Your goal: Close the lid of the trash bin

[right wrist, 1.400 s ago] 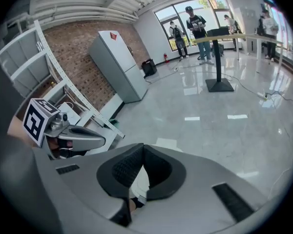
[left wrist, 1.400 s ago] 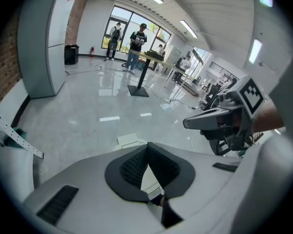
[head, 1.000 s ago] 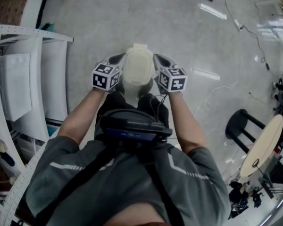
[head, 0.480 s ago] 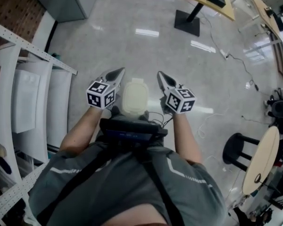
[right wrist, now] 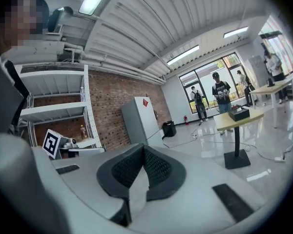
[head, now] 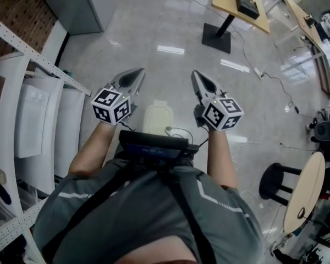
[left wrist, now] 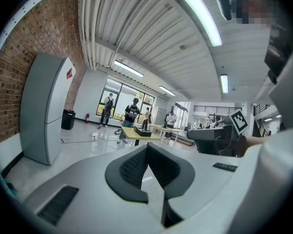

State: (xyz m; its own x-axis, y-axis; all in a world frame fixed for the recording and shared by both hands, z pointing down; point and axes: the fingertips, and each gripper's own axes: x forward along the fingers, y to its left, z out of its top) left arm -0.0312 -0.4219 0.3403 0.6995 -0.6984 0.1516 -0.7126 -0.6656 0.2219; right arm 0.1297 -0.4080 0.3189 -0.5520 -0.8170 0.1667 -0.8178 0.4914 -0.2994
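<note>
Lid [head: 157, 118] is seen apparently shut beneath left gripper [head: 136, 75] and right gripper [head: 198, 78], both closed on nothing; if left unlatched, it could be sprung open.

L claw [head: 136, 73] & R claw [head: 196, 77] held out fwd, side by side, jaws together, empty.

Left gripper [head: 136, 73] and right gripper [head: 197, 77] no longer flank the trash bin lid [head: 157, 117]. Both now stand ahead of it, raised and set wider apart. The lid lies lower in the head view, well clear of both.
</note>
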